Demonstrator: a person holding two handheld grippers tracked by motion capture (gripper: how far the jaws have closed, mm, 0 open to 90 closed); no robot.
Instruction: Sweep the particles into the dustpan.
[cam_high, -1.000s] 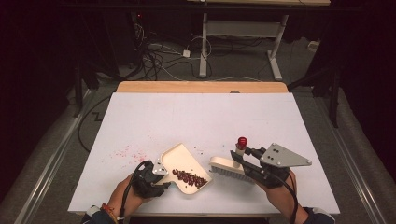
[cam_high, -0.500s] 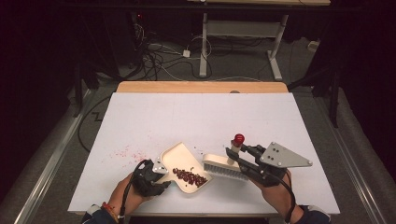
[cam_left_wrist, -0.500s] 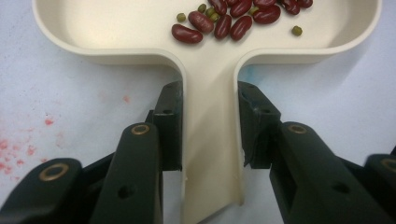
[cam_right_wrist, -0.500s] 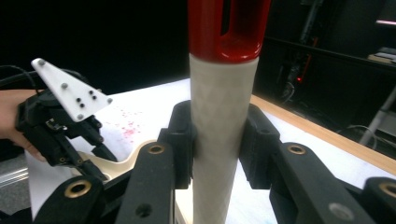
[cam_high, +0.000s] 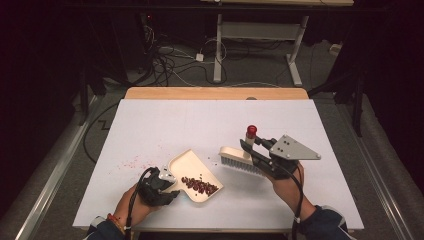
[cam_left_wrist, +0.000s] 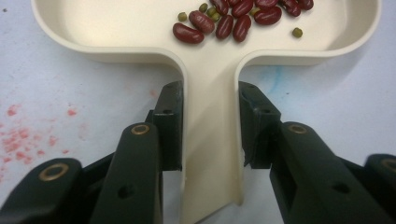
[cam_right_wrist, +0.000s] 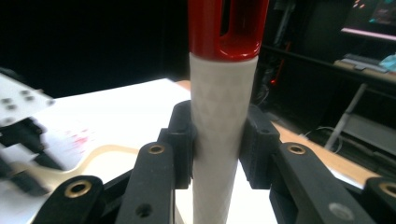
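Left gripper (cam_high: 159, 186) is clamped on the dustpan (cam_high: 192, 172) handle; in the left gripper view both jaws press the sides of the cream handle (cam_left_wrist: 211, 140), pan flat on the white table (cam_high: 200, 125) near the front edge. Red beans (cam_high: 199, 185) with a few small green ones sit piled in the pan, toward its right side in the high view. Right gripper (cam_high: 255, 150) grips the brush (cam_high: 239, 161) by its handle; the right gripper view shows the jaws closed on the white shaft (cam_right_wrist: 219, 154) just below the red end cap (cam_right_wrist: 229, 28). Brush is lifted and tilted, bristles pointing down, head just right of the dustpan's open edge, apart from it. Pink smudges (cam_high: 131, 162) mark the table left of the pan.
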